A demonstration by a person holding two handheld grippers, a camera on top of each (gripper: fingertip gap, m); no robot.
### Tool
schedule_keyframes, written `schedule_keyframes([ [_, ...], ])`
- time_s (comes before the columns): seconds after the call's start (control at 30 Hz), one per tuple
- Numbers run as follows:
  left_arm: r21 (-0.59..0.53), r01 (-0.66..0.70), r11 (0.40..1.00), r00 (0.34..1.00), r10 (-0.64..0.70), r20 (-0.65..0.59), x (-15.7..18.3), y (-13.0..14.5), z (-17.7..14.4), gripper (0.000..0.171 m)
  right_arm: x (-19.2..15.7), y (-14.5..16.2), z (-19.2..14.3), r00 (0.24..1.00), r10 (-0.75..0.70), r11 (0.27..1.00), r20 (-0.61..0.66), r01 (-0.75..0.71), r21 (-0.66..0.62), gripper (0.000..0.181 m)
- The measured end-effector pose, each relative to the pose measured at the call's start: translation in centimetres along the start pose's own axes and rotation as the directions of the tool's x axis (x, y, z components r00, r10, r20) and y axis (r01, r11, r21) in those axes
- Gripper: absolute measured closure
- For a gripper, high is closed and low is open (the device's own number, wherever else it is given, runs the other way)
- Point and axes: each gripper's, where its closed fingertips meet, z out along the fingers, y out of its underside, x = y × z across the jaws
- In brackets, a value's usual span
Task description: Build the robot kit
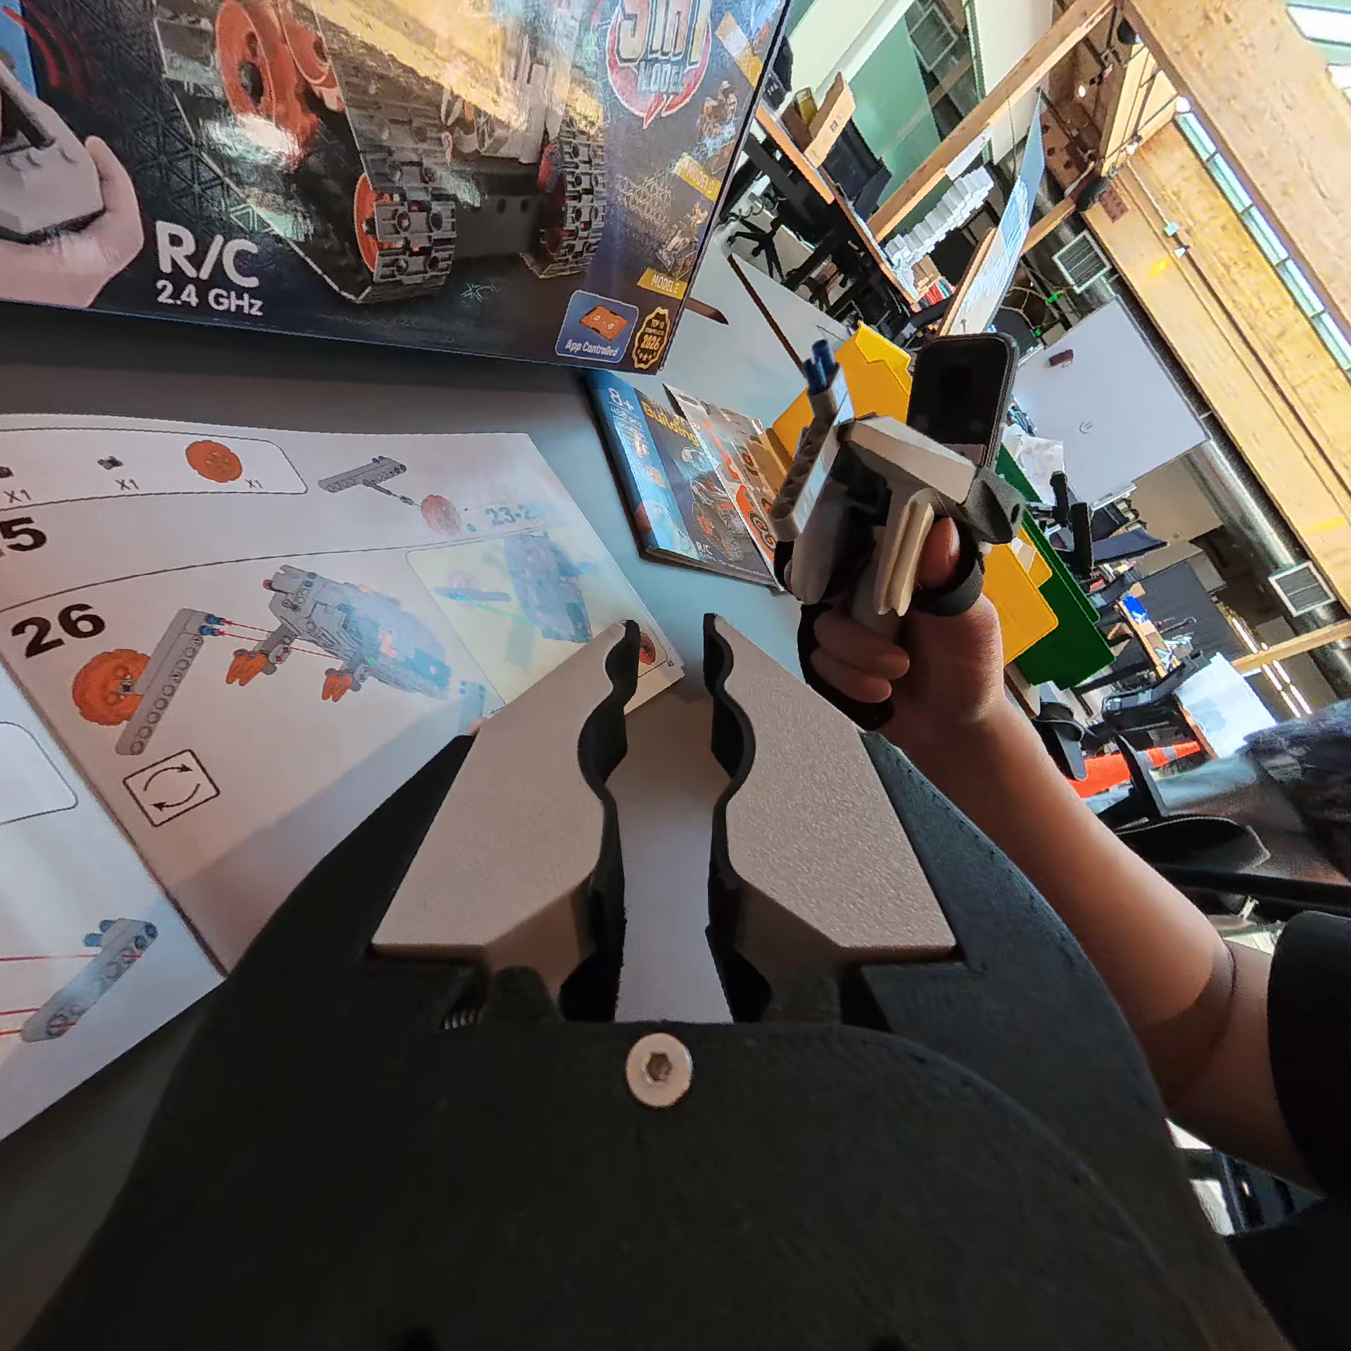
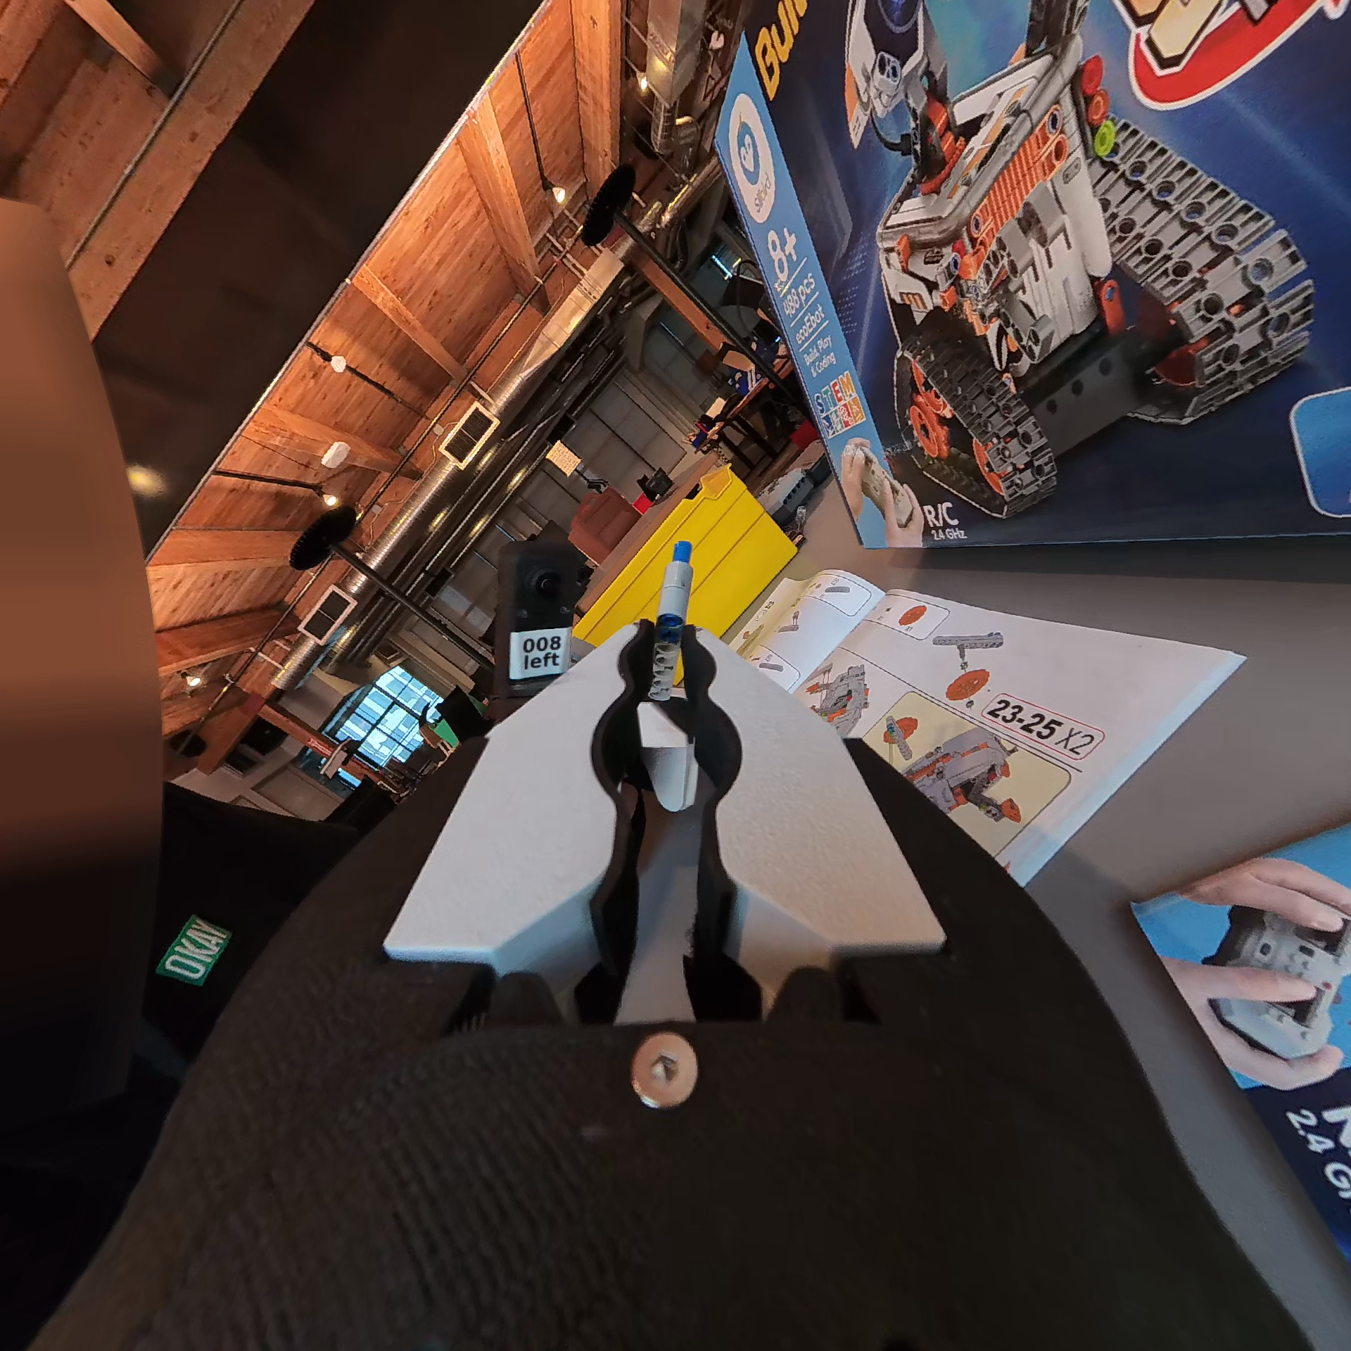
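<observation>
The right gripper (image 2: pixel 667 658) is clamped on a small grey beam with blue pins (image 2: pixel 671 621), held up in the air above the worktop (image 1: pixel 409 380) near the open instruction booklet (image 1: pixel 307 585). The piece looks light, stiff and smooth, so it may twist; a hold on its flat sides seems safest. The left gripper (image 1: pixel 667 636) stands apart and empty over the booklet's edge.

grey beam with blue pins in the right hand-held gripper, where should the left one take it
Judging by its pose, the free upper end of the grey beam, just below the blue pins. The right hand-held gripper clamps its lower part, so only that end sticks out. Bring the open left hand-held gripper from the tip side, closing across the beam's flat faces, clear of the pins.
</observation>
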Motion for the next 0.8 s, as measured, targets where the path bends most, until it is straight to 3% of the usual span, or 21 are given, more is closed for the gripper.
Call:
schedule_keyframes([
  [0.8,0.008,0.009,1.0,1.0,-0.009,-0.017,0.26,-0.09,-0.08,0.155,0.48,0.32,0.06,1.0,0.013,1.0,-0.018,-0.013,-0.015,0.176],
])
